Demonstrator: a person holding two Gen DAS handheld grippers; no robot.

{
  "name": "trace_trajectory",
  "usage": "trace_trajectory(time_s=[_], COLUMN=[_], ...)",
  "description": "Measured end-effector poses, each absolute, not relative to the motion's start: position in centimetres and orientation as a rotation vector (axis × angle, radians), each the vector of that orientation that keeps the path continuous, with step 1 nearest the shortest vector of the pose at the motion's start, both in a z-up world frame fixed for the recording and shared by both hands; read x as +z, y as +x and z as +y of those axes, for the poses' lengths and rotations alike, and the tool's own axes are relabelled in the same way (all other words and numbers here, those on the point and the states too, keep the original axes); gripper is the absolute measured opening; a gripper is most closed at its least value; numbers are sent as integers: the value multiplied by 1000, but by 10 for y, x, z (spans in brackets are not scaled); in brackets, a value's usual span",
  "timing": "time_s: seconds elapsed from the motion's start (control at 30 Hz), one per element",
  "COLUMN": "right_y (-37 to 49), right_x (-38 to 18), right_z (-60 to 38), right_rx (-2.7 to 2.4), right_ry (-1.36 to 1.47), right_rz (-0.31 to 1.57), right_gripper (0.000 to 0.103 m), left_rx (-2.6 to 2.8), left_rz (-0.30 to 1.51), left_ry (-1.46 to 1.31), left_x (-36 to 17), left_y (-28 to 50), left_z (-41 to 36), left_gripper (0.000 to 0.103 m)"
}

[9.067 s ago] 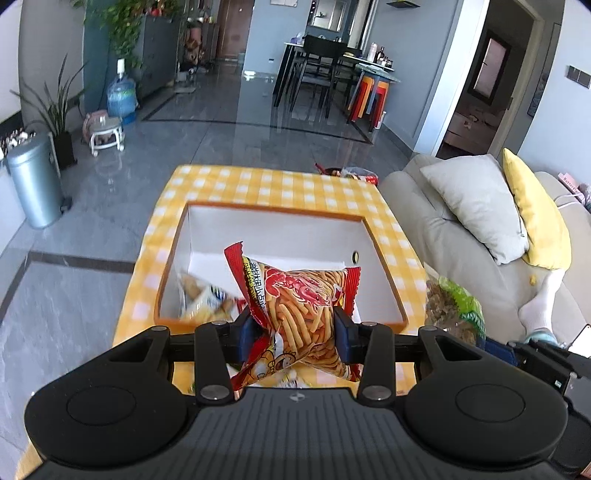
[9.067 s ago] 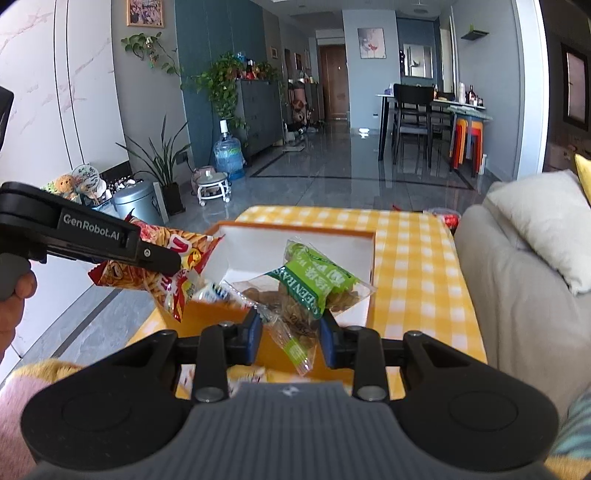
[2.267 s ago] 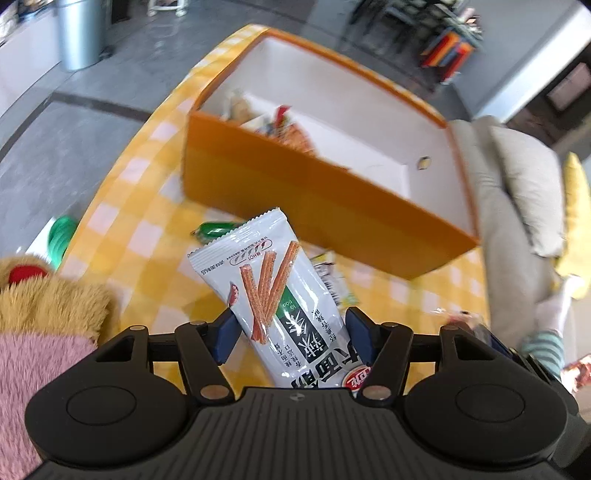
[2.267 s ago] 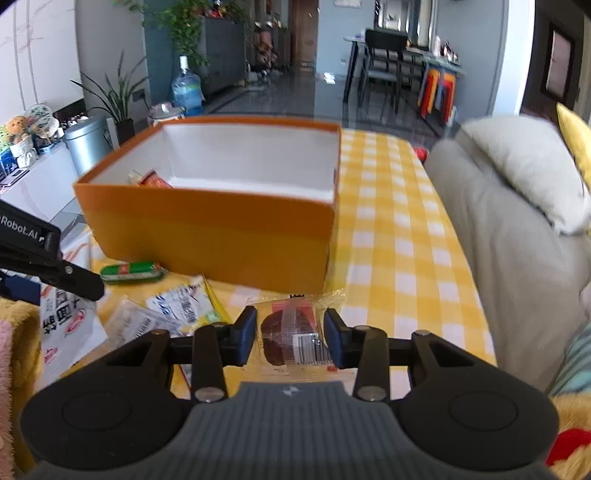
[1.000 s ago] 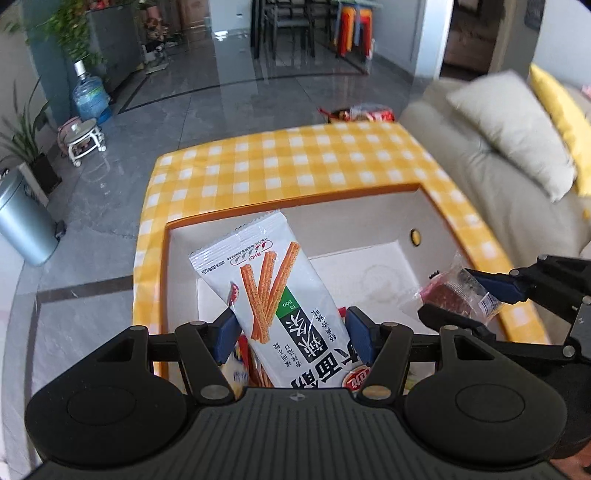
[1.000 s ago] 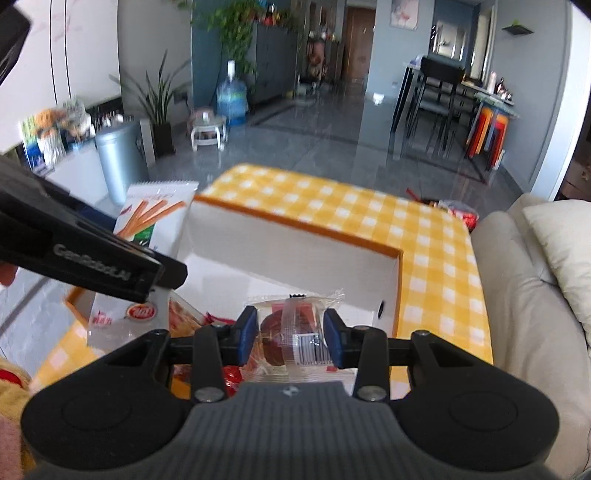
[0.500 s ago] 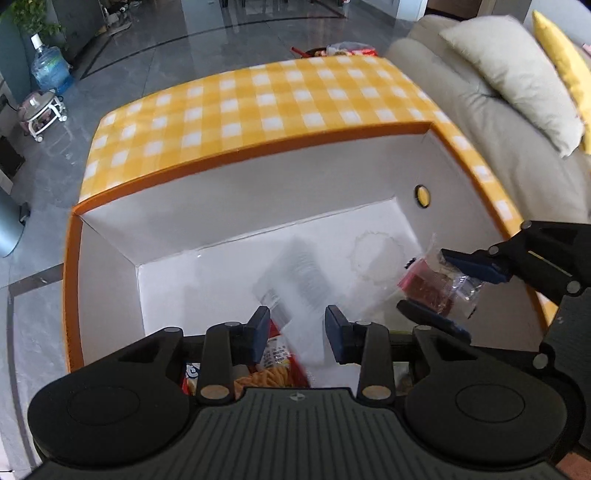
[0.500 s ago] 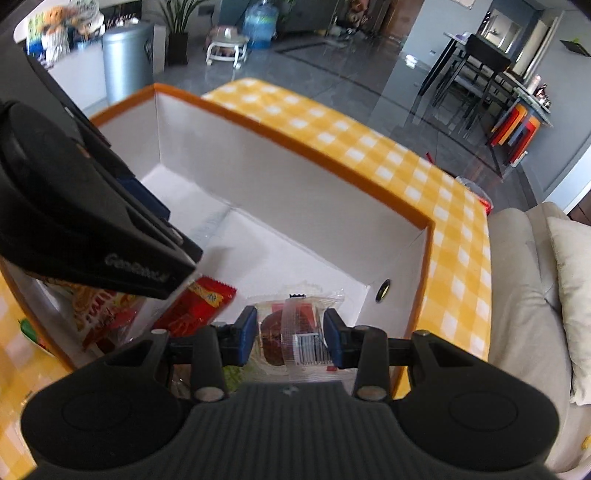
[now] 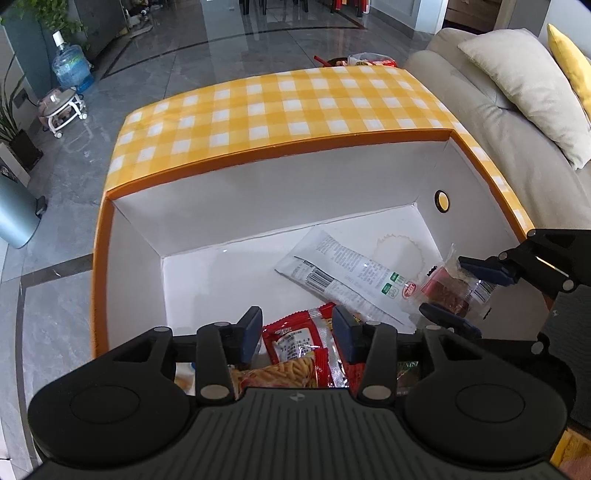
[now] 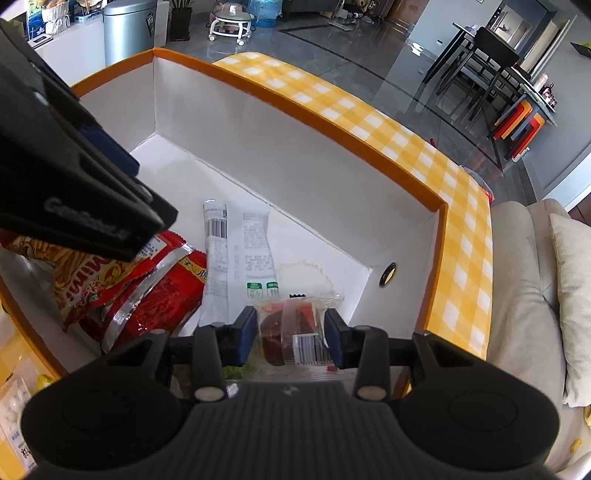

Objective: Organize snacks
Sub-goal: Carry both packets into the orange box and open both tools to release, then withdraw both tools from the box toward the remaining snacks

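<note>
Right gripper [image 10: 289, 334] clamps cake pkt [image 10: 291, 332]; left gripper [image 9: 297, 334] apparently empty, jaws just widening over box [image 9: 258, 155].

glossy grey marble floor [image 9: 229, 48], beige sofa [image 9: 491, 122] with a cushion [image 9: 524, 81], dining chairs [image 10: 484, 62], steel bin [image 10: 125, 29].

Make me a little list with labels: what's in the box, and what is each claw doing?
box: orange box, white inside, on a yellow checked cloth
lying in box: white packet face down; red packets at the near side
left gripper: jaws apart, just been opening, nothing clamped, above a red packet
right gripper: shut on a clear-wrapped cake, held inside the box
cake: not yet let go
</note>
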State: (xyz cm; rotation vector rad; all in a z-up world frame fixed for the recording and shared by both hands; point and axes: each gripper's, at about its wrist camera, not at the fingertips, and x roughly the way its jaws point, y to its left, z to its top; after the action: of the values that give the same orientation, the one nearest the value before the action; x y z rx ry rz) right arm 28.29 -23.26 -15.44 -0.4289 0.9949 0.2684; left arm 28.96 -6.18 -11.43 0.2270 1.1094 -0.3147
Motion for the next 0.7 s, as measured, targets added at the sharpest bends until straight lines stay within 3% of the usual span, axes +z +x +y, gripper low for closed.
trace_trajectory(time_s=[0.2,0.43,0.7], right_y=[277,260,231], right_x=[-149,-127,-104], right_z=[-232,-230,-229], right_rx=[261,253,232], right_ry=[-445,-442,-421], right_rz=[982,933,852], right_gripper=[39,62,73], left_rx=[-317,-302,-289], left_rz=[1065,1003,898], left_ry=[232,239,251], left_x=[-105,-93,-75], left_y=[278,261,232], left_z=[-61,-55,-41], left_gripper=[60,69,78])
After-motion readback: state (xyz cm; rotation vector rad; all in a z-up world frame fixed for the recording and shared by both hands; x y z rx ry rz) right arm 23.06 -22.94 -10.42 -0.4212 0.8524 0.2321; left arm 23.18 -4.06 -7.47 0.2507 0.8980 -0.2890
